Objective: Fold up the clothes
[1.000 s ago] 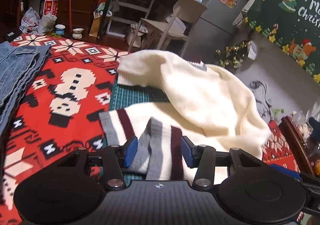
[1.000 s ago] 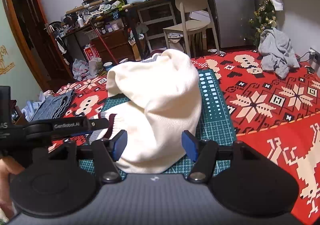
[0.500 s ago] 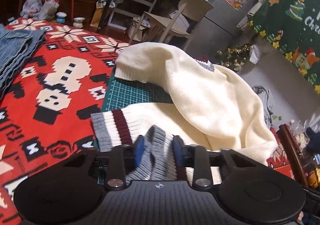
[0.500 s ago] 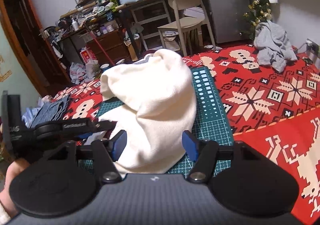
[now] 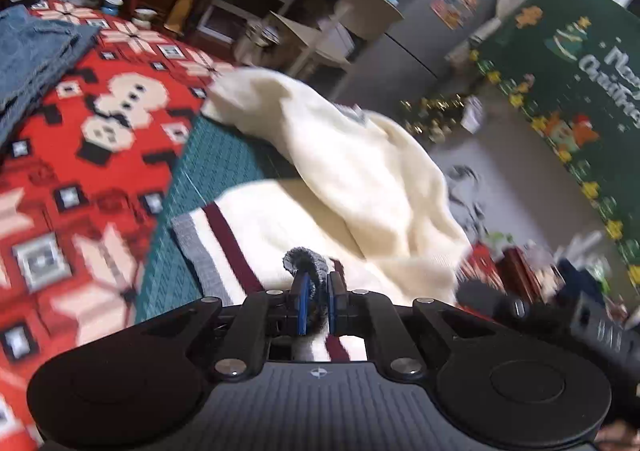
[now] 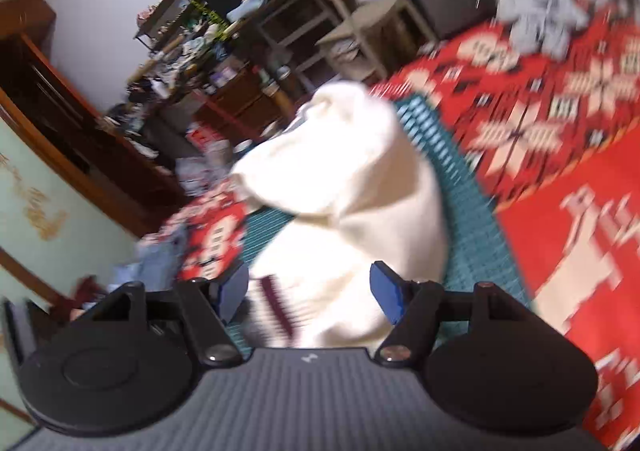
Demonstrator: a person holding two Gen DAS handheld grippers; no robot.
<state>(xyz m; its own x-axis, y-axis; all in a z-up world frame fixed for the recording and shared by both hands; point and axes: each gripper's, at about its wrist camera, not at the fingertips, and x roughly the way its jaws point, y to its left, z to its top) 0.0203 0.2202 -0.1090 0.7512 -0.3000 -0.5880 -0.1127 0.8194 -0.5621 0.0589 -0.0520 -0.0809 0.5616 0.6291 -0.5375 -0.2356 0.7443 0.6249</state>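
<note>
The cream sweater (image 5: 360,179) lies heaped on the green cutting mat (image 5: 212,171). The left gripper (image 5: 318,301), jaws just closing, pinches its grey striped hem; the right gripper (image 6: 310,291), jaws just widening, stands open around the heap's near edge.

The left gripper (image 5: 317,293) has just been closed on the grey ribbed cuff (image 5: 306,263), which is now pinched into a fold; the right gripper (image 6: 310,293) has been opened wider and rolled.
</note>
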